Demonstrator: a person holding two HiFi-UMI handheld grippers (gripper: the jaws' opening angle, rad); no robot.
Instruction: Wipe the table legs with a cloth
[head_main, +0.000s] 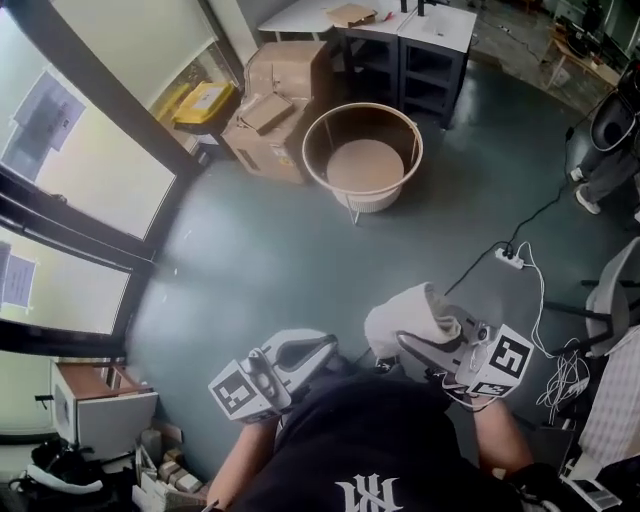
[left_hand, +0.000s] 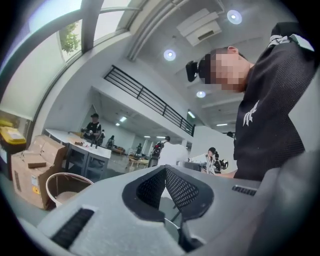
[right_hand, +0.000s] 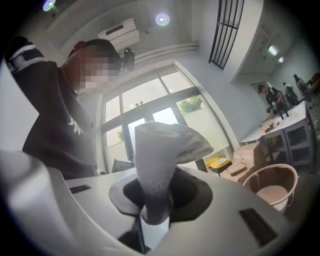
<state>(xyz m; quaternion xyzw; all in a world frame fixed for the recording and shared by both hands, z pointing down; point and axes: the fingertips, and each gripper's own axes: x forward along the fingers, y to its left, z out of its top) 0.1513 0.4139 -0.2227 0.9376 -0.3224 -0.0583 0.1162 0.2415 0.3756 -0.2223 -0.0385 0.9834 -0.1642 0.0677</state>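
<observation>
We had the right hand-held gripper (right_hand: 156, 205) clamped on one end of the white cloth (right_hand: 160, 150), and there was the worry: only a narrow tail sat between the jaws, while the bulk stood bunched and loose beyond the tips. Pressed against a leg, we judged, that loose bulk could fold aside or the tail could pull free, leaving the hard shell to rub rather than the cloth. The left hand-held gripper (left_hand: 166, 182) had its jaws together with nothing in them, held just beside the right one and close to our body, so it was no help with a slip. No leg was within reach. The round basket table (head_main: 405, 130) stood well ahead of both grippers, its short legs showing under the rim, and the white bench (head_main: 435, 30) lay farther ahead again. A power strip (head_main: 510, 258) and its cables trailed on the floor off to the right gripper's side, a snag risk if we moved that way.
</observation>
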